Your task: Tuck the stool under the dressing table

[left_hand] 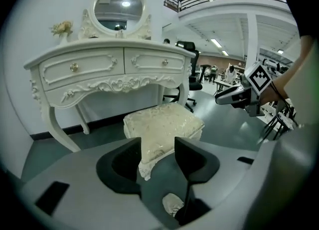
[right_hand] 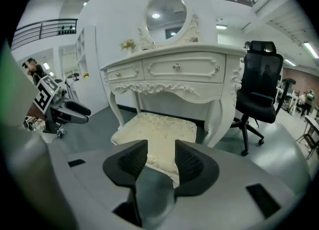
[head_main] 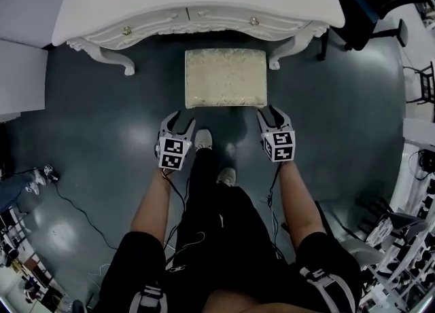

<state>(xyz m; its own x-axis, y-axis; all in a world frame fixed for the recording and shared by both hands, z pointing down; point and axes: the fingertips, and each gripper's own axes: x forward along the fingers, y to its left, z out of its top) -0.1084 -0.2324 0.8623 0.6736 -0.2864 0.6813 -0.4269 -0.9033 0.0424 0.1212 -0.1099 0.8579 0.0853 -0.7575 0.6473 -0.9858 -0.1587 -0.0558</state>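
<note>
Head view, L to R: a black cable (head_main: 76,208) trails over the dark floor (head_main: 115,135) at far left. The left gripper (head_main: 181,120) hangs low by the person's left knee, pointing fwd and down, jaws spread wide w/ nothing clamped; in the left gripper view (left_hand: 157,155) the gap frames the stool's near corner and a white shoe (left_hand: 172,205) below. Centre: the stool (head_main: 225,77), cream padded seat, stands on the floor just in front of the dressing table (head_main: 197,6), between its front legs, most of the seat out from under the top. The table is white, carved, two drawers w/ knobs, and carries an oval mirror (left_hand: 119,4). The right gripper (head_main: 270,112) sits just beside the stool's near right corner, jaws also well apart and empty; contact can't be told. In the right gripper view (right_hand: 160,160) the seat edge shows thru the gap. A black office chair (right_hand: 261,82) stands right of the table.
</note>
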